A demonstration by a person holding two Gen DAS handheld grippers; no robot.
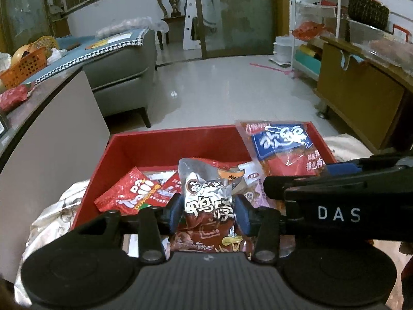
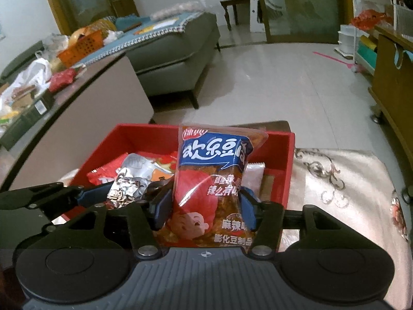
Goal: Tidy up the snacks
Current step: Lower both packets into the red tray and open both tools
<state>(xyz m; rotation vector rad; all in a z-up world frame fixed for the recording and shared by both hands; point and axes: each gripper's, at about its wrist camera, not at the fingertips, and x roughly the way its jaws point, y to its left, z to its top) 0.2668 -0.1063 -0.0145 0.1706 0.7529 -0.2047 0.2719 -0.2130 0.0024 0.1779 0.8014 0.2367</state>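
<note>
Close in, left gripper (image 1: 209,206) around the silver packet (image 1: 206,196), pads hard by both its sides, packet standing upright between them; cannot tell whether pressing or just let go. Same on the other side: right gripper (image 2: 206,204) flanking the blue packet (image 2: 211,170), pads against its edges, grip or release not clear. Both packets poised over the near edge of the red box (image 1: 180,131), silver toward the middle, blue toward the right wall. Looks like the drop-in step, two snacks going into the box at once. Next move likely calls for spreading wide and backing straight out, without dragging a packet over the near wall. Little room between the two grippers, nearly side by side, so a clash is possible. Below, a red packet (image 1: 126,193) and other wrappers already on the box floor, left half the fuller. Under the box, a patterned cloth (image 2: 335,180). Farther out: cluttered table (image 1: 51,118) on the left with an orange basket (image 1: 23,69), grey sofa (image 1: 124,62), wooden cabinet (image 1: 361,98) at right.
</note>
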